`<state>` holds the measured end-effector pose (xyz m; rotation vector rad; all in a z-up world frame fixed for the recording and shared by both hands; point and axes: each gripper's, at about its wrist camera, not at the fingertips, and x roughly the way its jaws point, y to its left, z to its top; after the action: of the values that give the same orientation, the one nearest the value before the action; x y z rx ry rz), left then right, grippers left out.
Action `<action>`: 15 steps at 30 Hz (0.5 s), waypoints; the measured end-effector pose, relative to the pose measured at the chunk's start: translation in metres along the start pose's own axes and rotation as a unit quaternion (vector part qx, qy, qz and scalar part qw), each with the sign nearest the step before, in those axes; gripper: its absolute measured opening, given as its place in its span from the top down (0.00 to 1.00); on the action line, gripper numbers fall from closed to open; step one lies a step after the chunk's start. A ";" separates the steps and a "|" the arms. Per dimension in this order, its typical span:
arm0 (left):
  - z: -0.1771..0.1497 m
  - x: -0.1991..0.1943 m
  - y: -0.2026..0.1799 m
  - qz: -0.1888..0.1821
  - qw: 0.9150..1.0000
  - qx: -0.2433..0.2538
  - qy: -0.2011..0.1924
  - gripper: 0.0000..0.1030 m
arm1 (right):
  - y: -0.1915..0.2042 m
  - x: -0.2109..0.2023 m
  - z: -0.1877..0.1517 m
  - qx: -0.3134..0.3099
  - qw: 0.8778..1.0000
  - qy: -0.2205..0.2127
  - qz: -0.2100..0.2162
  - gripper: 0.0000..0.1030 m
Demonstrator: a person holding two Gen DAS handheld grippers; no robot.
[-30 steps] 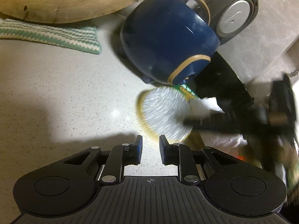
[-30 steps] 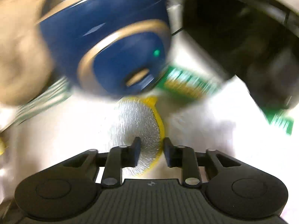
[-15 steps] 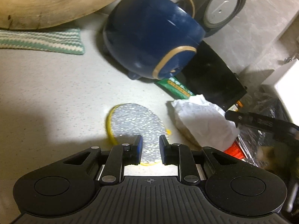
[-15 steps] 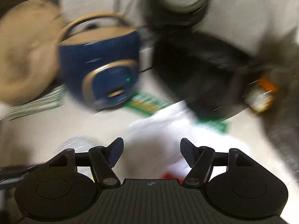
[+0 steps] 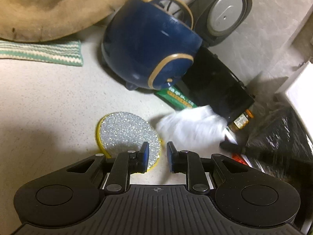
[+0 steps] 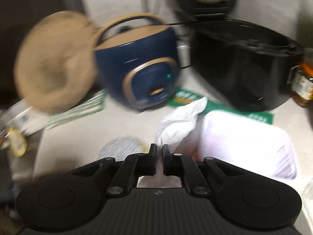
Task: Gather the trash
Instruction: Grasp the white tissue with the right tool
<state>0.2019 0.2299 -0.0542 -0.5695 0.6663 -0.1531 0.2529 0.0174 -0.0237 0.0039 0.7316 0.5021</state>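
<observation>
A crumpled white paper wad (image 6: 180, 123) lies on the pale countertop (image 5: 49, 107), and its near end is pinched between the jaws of my right gripper (image 6: 159, 154), which is shut on it. The left wrist view shows the same wad (image 5: 191, 129) blurred, with the right gripper's dark tip at its right edge. My left gripper (image 5: 157, 152) hovers open over the near rim of a round silver scouring pad (image 5: 127, 133) with a yellow edge; nothing sits between its pads. A green packet (image 5: 176, 98) lies under the blue cooker's front.
A blue rice cooker (image 5: 148, 54) and a black cooker (image 5: 215, 86) stand behind the trash. A white lidded tub (image 6: 244, 143) is right of the wad. A black plastic bag (image 5: 277, 137) hangs at the right. A wooden board (image 5: 58, 5) and striped cloth (image 5: 39, 52) lie at left.
My right gripper swung from the scouring pad to the white wad, opened wide, then shut on it. The left gripper drew back a little; its jaws kept the same gap.
</observation>
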 end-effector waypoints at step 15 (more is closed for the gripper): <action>-0.043 0.028 -0.050 0.081 0.982 0.142 0.093 0.78 | -0.002 -0.023 -0.083 -0.022 0.997 0.028 0.065 0.94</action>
<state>0.1994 0.1601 -0.0699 -0.2252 0.8521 -0.1464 0.1860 -0.0082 -0.0717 -0.0027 0.7794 0.6453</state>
